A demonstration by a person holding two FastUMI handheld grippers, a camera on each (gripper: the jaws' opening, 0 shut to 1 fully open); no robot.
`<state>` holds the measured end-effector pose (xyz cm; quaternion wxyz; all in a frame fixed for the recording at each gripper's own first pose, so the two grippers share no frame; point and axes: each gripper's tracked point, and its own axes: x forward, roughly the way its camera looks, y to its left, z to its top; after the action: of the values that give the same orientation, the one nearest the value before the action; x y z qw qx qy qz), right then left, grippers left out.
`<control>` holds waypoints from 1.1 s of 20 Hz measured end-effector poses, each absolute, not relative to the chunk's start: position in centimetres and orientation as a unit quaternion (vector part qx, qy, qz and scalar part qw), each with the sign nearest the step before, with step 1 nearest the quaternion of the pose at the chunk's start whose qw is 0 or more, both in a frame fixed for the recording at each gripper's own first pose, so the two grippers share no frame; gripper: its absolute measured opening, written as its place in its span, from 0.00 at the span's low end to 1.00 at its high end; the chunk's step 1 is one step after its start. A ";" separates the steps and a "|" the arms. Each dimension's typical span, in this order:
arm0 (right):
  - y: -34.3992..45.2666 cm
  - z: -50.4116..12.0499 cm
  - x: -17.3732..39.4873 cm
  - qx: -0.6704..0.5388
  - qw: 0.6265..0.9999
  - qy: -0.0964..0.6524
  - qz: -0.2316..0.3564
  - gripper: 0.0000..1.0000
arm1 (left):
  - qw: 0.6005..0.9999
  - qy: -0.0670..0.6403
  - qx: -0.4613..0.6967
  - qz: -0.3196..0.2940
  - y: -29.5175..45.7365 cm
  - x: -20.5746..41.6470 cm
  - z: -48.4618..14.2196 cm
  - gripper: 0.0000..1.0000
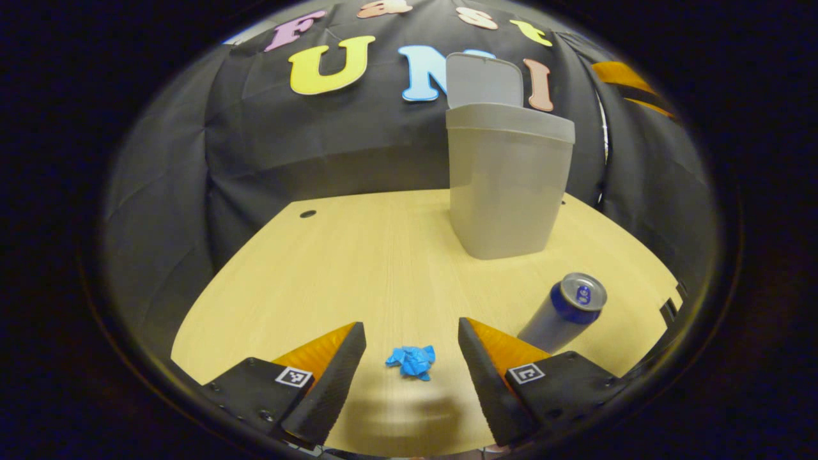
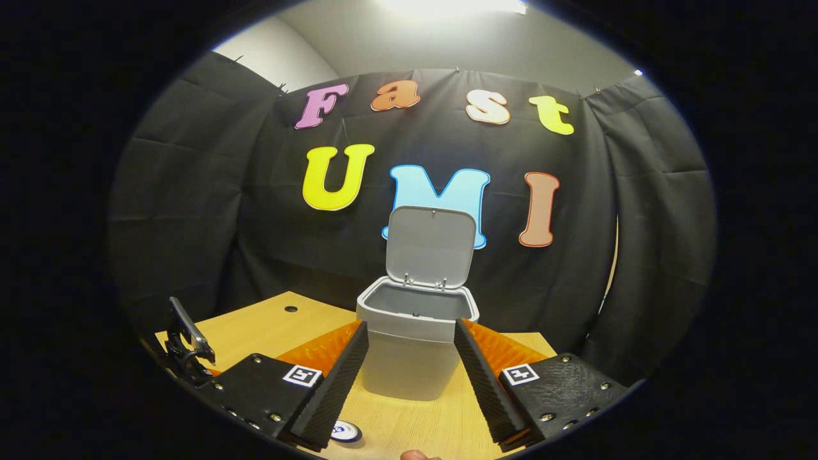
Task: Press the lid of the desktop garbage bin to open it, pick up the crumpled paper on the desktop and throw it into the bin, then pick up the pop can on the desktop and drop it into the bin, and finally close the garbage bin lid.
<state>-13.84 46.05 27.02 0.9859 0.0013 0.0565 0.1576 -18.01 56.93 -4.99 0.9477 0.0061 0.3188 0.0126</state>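
While the left gripper (image 1: 412,361) hangs low over the wooden desktop (image 1: 358,268), its two fingers stand well apart with nothing clamped between them. In the left gripper view the crumpled paper (image 1: 411,362), a small blue wad, lies on the desktop in the gap between the two fingertips, touching neither of them. Just beyond the right-hand finger stands the pop can (image 1: 562,314), upright on the desktop, its blue top and silver rim turned toward the camera. Farther ahead of the fingers, and a little toward the right-hand one, stands the grey garbage bin (image 1: 508,185) near the far edge of the desktop; its lid (image 1: 484,80) is raised upright behind the open mouth. A small dark hole (image 1: 308,213) marks the desktop far ahead of the left-hand finger.

In the right gripper view the right gripper (image 2: 409,364) is held higher, its fingers likewise spread wide and gripping nothing. The garbage bin (image 2: 415,338) shows straight ahead between the two fingers, apart from both, its inside bare where it can be seen, and its lid (image 2: 431,246) tilted back on the hinges. Below the left-hand finger the pop can's top (image 2: 346,432) peeps out. Beyond that same finger, at the desktop's (image 2: 441,421) edge, part of the other gripper (image 2: 186,348) appears.
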 end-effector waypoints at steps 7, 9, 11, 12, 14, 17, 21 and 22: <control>45.9 24.9 -14.5 0.009 0.984 0.097 0.152 0.88 | 0.932 0.361 0.005 0.015 57.9 -18.8 -9.5 0.94; 46.0 24.5 -14.7 0.007 0.983 0.107 0.152 0.88 | 0.930 0.368 0.010 0.015 58.2 -18.8 -10.3 0.96; 46.0 24.3 -14.7 0.004 0.982 0.111 0.151 0.88 | 0.927 0.374 0.010 0.013 58.3 -18.7 -11.0 0.96; 46.0 24.2 -14.8 0.003 0.982 0.112 0.150 0.88 | 0.926 0.378 0.010 0.011 58.3 -18.7 -11.3 0.97; 46.0 24.1 -14.8 0.001 0.982 0.112 0.150 0.88 | 0.922 0.387 0.014 0.009 58.5 -18.7 -12.2 0.97; 46.3 24.0 -14.8 0.001 0.982 0.114 0.152 0.88 | 0.920 0.392 0.021 0.008 58.5 -18.6 -12.9 0.91; 46.4 23.9 -14.7 -0.005 0.981 0.115 0.156 0.88 | 0.917 0.398 0.014 0.011 58.6 -18.8 -13.1 0.67; 46.4 23.8 -14.6 -0.004 0.981 0.116 0.156 0.88 | 0.918 0.397 0.017 0.014 58.7 -18.7 -13.1 0.67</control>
<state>-14.58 46.44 23.82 0.9809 -0.0042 0.1157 0.1564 -18.72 58.72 -13.11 0.9175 0.0167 0.3971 0.0137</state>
